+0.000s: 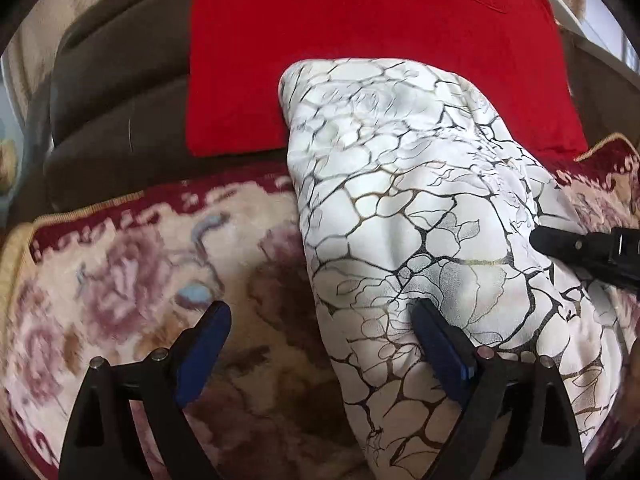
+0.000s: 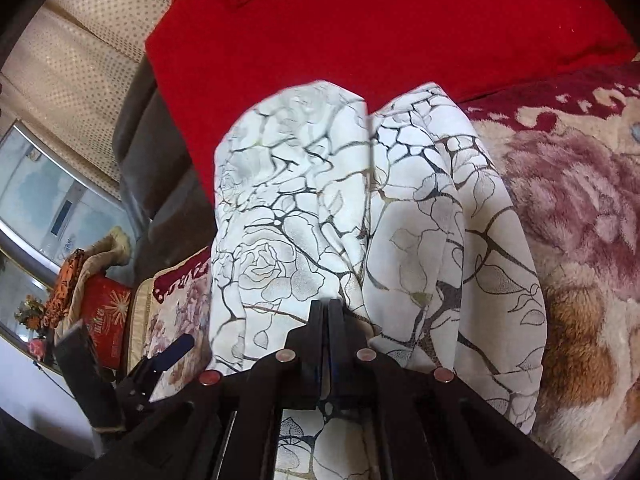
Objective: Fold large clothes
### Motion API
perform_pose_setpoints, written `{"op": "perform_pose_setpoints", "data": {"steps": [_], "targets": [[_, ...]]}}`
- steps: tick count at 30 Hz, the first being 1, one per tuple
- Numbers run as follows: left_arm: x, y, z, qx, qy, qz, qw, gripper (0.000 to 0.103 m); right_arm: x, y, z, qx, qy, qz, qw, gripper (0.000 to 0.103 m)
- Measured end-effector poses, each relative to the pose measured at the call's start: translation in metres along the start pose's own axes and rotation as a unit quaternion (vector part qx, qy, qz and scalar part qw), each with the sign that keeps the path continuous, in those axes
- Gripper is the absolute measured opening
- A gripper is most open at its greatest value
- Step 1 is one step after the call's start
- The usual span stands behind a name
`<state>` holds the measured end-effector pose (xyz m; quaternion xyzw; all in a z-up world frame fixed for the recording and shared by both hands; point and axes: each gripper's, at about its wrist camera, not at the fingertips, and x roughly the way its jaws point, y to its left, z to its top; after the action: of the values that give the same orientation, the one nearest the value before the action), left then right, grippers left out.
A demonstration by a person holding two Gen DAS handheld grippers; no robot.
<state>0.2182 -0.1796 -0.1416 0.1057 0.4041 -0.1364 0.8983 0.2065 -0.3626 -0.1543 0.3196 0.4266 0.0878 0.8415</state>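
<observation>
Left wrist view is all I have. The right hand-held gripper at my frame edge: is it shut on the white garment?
Observer: Yes. In the right wrist view the right hand-held gripper is shut, with the white patterned garment bunched at its tips.
Operator: Is the garment's far end one flat piece?
Observer: No. It ends in two lobes with a narrow gap between them, both lying on the red cloth.

**Sofa setting, daylight coming in**

A floral plush blanket [image 1: 120,280] covers the seat, a red cushion [image 1: 360,40] leans on the brown sofa back [image 1: 120,100], and a glass-fronted cabinet [image 2: 48,192] gleams beyond the sofa's edge.
</observation>
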Motion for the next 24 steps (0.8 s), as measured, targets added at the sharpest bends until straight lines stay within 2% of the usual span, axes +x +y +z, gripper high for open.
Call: {"op": "perform_pose_setpoints", "data": {"steps": [4,6,11,14,17,18,20,23,24], "targets": [[-0.014,0.0,0.002,0.006,-0.026,0.018,0.9995,0.092,-0.004,0.001,0.002,0.016,-0.003,0.018,1.0,0.006],[-0.02,0.0,0.002,0.004,-0.039,0.029,0.9988,0.092,-0.015,0.008,0.005,0.008,-0.022,0.021,0.999,0.008],[-0.023,0.0,0.007,0.006,-0.035,0.026,0.999,0.092,-0.03,0.029,0.017,-0.019,-0.064,0.027,0.997,0.009],[-0.026,-0.003,0.007,0.009,-0.036,0.027,0.9989,0.092,-0.021,0.037,0.022,-0.031,-0.059,0.02,0.998,0.009],[-0.025,-0.005,0.007,0.01,-0.033,0.026,0.9991,0.092,0.014,0.023,0.02,-0.024,-0.009,-0.051,0.998,0.005],[-0.022,-0.005,0.007,0.013,-0.033,0.027,0.999,0.092,0.028,0.007,0.017,-0.002,0.002,-0.047,0.999,0.0],[-0.023,-0.005,0.007,0.013,-0.037,0.03,0.9988,0.092,0.029,-0.004,0.02,0.022,0.004,-0.023,0.999,0.0],[-0.023,-0.007,0.007,0.013,-0.037,0.033,0.9987,0.092,0.03,0.001,0.018,-0.004,-0.008,-0.037,0.999,0.0],[-0.024,-0.007,0.006,0.013,-0.015,0.043,0.9989,0.092,0.03,0.004,0.016,-0.014,-0.012,-0.043,0.999,0.0]]}}
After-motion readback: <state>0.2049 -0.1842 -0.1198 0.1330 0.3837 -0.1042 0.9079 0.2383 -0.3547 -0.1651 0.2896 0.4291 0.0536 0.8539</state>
